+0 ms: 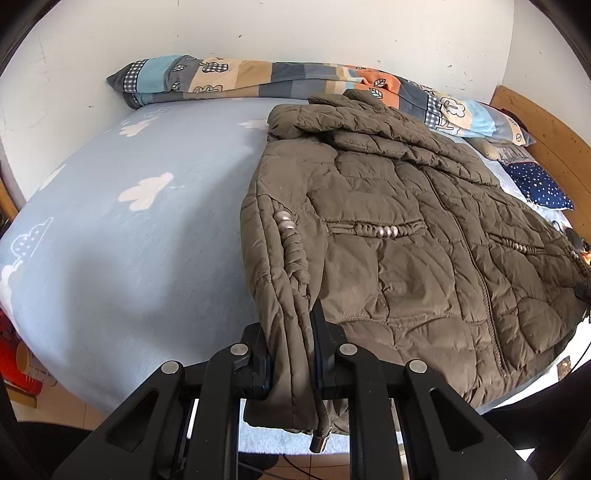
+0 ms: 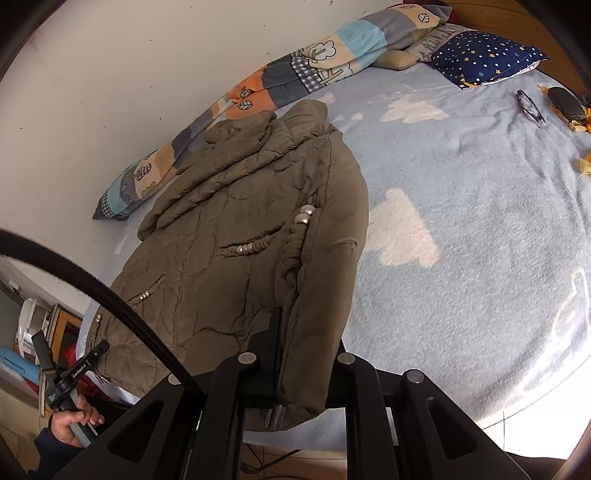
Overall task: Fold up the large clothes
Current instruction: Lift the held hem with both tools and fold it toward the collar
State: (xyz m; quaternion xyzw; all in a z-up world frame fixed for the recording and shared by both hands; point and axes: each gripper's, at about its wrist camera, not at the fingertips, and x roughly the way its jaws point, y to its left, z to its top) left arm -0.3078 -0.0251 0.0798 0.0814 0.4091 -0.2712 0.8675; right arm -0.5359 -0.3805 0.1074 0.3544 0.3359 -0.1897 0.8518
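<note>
An olive-brown quilted jacket (image 1: 399, 236) lies front up on the light blue bed sheet (image 1: 140, 258), its collar toward the wall. My left gripper (image 1: 291, 343) is shut on the jacket's near left edge, and the cloth is bunched between its black fingers (image 1: 319, 332) and lifted off the sheet. In the right wrist view the jacket (image 2: 221, 258) stretches to the left, and my right gripper (image 2: 303, 354) is shut on its near right edge, which also hangs raised. At the lower left a hand (image 2: 72, 421) holds the other gripper's handle.
A patchwork quilt (image 1: 258, 83) is rolled up along the white wall (image 1: 295, 29). A navy star pillow (image 2: 484, 55), glasses (image 2: 530, 105) and a dark brush (image 2: 567, 105) lie near the wooden headboard (image 1: 546, 140). A black cable (image 2: 122, 314) arcs across the right wrist view. Clutter (image 2: 33, 343) stands beside the bed.
</note>
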